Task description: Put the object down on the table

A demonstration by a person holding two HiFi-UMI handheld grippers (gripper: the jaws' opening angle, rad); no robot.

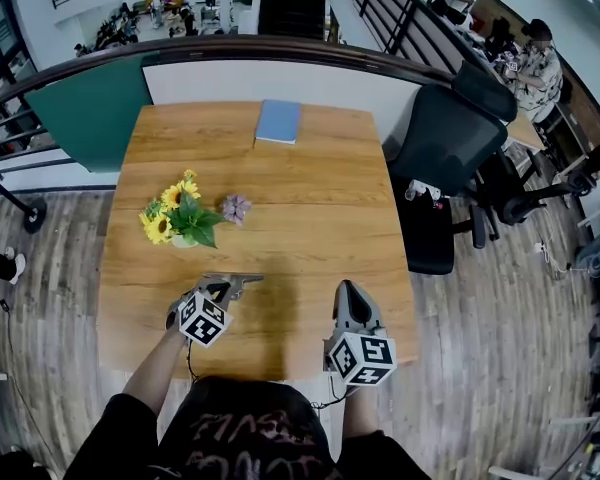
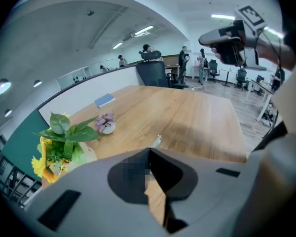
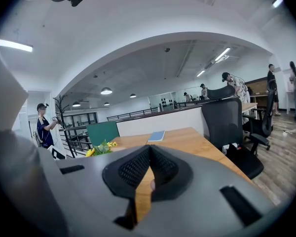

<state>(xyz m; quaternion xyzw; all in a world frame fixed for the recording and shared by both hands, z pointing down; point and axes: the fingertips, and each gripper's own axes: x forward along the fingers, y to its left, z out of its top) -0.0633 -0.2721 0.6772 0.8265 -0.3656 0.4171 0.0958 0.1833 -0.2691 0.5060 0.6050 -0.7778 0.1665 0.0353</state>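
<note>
Shirt lettering [image 1: 242, 430] illegible; left gripper [image 1: 228, 286] grips thin object [image 1: 251, 278].

An open-plan office: a wooden bench [image 1: 310, 218] beside a black swivel chair [image 1: 448, 140]; a low partition [image 1: 280, 83] behind it; seated people [image 1: 535, 63] at further desks; ceiling strip lights [image 2: 144, 30]; metal railings [image 1: 385, 13] around a lower floor.

My left gripper [image 1: 228, 284] is at the lower left of the frame, its jaws shut tight. My right gripper [image 1: 348, 288] is beside it, also shut.
</note>
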